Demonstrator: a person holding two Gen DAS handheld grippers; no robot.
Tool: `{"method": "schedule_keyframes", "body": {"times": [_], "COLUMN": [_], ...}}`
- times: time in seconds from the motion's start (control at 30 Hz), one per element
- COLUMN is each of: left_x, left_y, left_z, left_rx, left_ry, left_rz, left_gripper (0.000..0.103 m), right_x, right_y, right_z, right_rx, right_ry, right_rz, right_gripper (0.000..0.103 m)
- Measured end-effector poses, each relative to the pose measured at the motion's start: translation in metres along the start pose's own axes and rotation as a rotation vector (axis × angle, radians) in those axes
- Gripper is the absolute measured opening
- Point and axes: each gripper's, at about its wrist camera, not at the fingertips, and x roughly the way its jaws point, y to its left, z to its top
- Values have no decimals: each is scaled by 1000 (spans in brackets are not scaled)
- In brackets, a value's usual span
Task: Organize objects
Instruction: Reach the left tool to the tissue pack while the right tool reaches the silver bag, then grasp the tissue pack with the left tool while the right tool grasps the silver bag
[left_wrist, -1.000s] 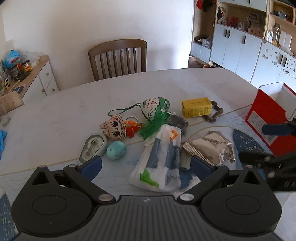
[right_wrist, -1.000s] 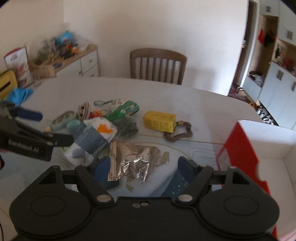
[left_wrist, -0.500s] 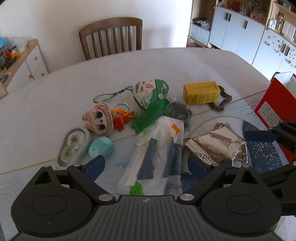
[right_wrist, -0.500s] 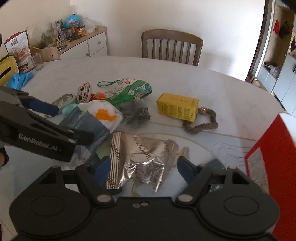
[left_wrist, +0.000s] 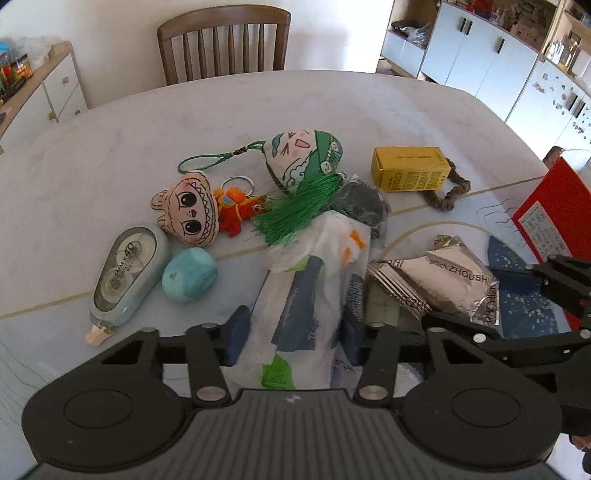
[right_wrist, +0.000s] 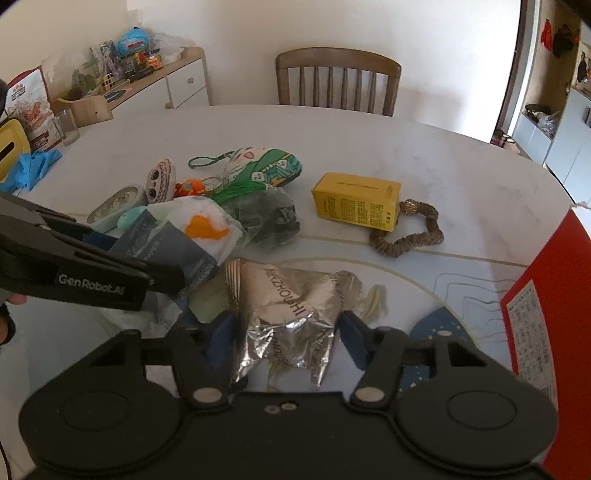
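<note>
Both tongs dropped lower over marble table (left_wrist: 110, 122), closing: left (left_wrist: 293, 328) round plastic packet (left_wrist: 306, 295), right (right_wrist: 288, 332) round foil pouch (right_wrist: 291, 306).

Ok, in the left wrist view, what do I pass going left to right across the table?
Correction tape → teal block → white plastic bag → silver foil packet → red box.

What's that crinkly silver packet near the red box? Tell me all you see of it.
The silver packet is a crumpled, shiny foil pouch with dark lettering and a ribbed sealed edge. It lies flat on the pale table, beside the white plastic bag. The right hand-held gripper is closing its blue pads around the packet's near end.
</note>
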Motion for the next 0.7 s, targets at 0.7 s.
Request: {"method": "schedule_keyframes", "body": {"times": [0.7], "left_x": [-65], "left_y": [-17], "left_z": [0], "left_rx": [7], "left_ry": [-33], "left_rz": [-20], "left_gripper": [25], "right_x": [-67], "right_y": [-7], "right_z": [-8], "right_rx": [99], "right_ry": [-35], "right_rz": [-42], "right_gripper": [47]}}
